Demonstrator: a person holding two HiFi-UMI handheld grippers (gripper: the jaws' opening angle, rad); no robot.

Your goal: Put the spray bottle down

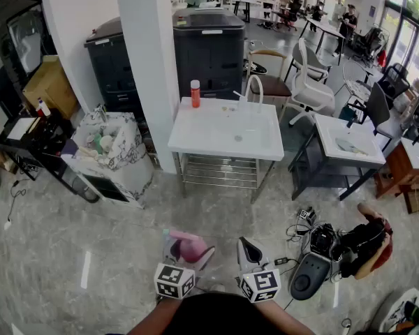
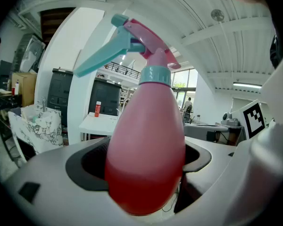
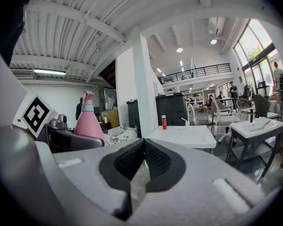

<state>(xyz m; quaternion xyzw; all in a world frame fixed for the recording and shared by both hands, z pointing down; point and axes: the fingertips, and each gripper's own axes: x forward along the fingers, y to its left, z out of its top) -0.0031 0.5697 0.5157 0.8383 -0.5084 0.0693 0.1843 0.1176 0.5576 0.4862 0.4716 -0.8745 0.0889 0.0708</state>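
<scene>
The bottle (image 2: 146, 140) is being held upright in the left gripper (image 1: 186, 255), whose wide-spread jaws are being pressed against its pink belly. It is being carried over the floor (image 1: 91, 229), well short of the white table (image 1: 227, 142), where a red tube (image 1: 195, 93) is standing beside a pillar (image 1: 143, 61). Its long axis is being held vertical, the teal spray head being turned leftward, while the right gripper (image 3: 144, 147) is being carried alongside, jaws closed together on nothing.

Overhead plus two low forward views
</scene>
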